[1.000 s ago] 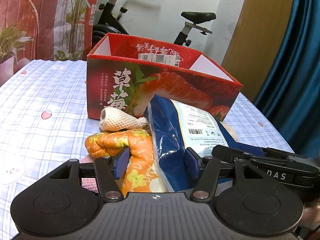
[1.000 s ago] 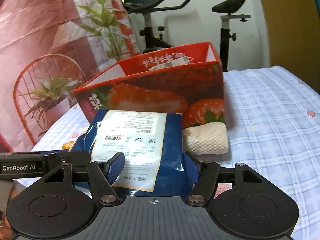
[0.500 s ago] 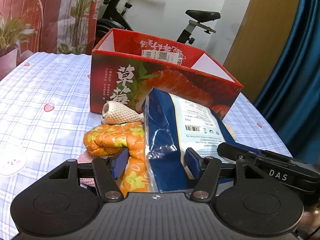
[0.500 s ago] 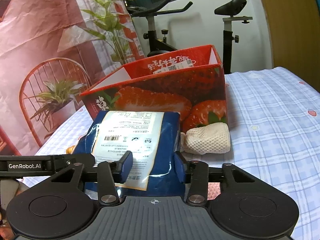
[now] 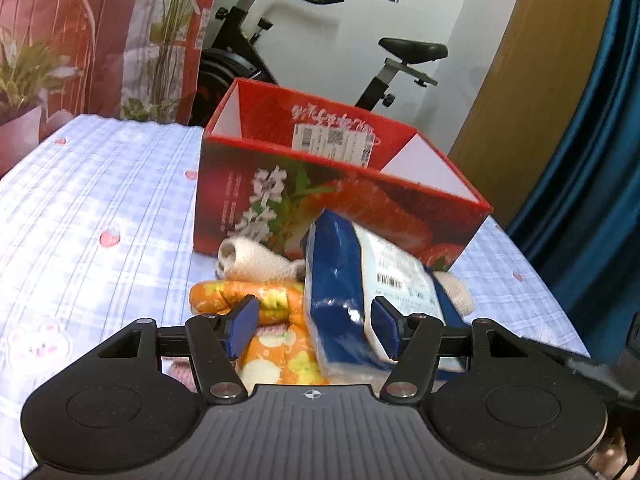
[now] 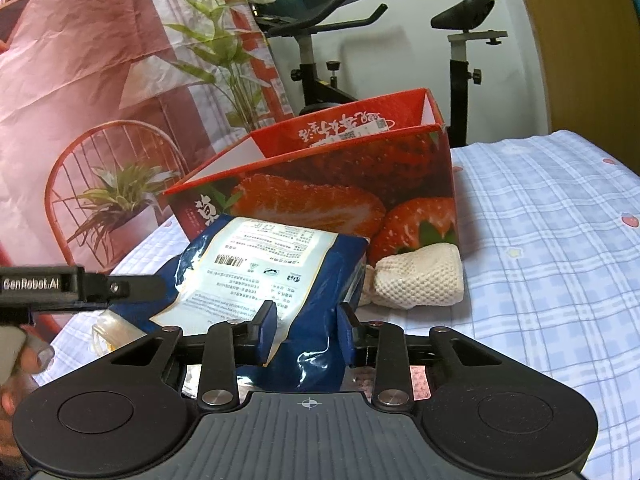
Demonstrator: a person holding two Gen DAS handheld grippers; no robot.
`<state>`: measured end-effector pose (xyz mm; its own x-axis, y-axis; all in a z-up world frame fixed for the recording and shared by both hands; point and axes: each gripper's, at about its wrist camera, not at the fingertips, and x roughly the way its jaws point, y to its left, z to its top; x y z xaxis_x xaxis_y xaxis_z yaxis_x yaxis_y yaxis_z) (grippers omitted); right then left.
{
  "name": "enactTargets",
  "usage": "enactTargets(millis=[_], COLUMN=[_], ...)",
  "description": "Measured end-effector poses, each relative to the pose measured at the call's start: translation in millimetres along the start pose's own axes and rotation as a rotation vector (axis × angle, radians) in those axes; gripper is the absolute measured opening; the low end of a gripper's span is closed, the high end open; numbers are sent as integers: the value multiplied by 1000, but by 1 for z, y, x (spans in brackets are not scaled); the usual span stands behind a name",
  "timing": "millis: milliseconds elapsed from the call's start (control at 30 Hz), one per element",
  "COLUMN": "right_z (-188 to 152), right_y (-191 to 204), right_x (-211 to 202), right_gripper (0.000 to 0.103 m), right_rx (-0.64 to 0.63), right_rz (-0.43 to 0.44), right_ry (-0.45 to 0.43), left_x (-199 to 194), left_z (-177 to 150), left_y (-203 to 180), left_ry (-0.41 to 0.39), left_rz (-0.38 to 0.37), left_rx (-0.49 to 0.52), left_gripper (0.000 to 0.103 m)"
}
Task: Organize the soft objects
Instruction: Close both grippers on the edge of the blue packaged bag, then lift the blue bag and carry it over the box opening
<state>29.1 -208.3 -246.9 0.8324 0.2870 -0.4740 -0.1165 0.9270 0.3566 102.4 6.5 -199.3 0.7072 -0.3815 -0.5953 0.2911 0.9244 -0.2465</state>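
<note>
Pick-up step: the blue bag (image 6: 280, 276) is being pinched between the just-closing jaws of the right gripper (image 6: 306, 330). The left gripper (image 5: 312, 326) is being held apart around it (unclamped). Next, a lift into the box (image 6: 360, 184) ahead is called for.

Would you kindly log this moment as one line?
right gripper: just closing, pinching blue bag | left gripper: open, astride bag and orange cloth | box: behind

Right gripper (image 6: 306, 330), jaws just closed in, pinching blue bag (image 6: 280, 272) before strawberry box (image 6: 340, 176); cream knit (image 6: 420, 276) against box's right corner.
</note>
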Motion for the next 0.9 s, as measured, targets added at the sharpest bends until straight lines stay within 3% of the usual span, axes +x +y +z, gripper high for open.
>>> enactTargets(millis=[167, 267, 300, 333, 367, 533, 667, 900], right_z=[-1, -1, -2, -2, -2, -2, 4, 11], right_y=[-1, 1, 1, 0, 0, -3, -17, -20], right_x=[1, 2, 2, 3, 3, 5, 14, 10], right_gripper=[30, 30, 30, 30, 30, 34, 37, 18], right_rx=[3, -1, 0, 0, 1, 15, 143, 163], right_rz=[2, 0, -1, -2, -2, 0, 42, 68], right_ry=[3, 2, 3, 4, 4, 15, 60, 67], left_x=[-5, 10, 18, 25, 31, 33, 34, 27], left_z=[17, 23, 23, 21, 20, 13, 7, 17], left_y=[-4, -5, -3, -2, 0, -1, -5, -4], left_ry=[-37, 0, 32, 69, 100, 123, 147, 132], left_rz=[-1, -3, -4, -9, -27, -62, -66, -94], left_rx=[49, 74, 75, 69, 63, 71, 98, 86], left_gripper=[63, 63, 56, 41, 39, 39, 39, 32])
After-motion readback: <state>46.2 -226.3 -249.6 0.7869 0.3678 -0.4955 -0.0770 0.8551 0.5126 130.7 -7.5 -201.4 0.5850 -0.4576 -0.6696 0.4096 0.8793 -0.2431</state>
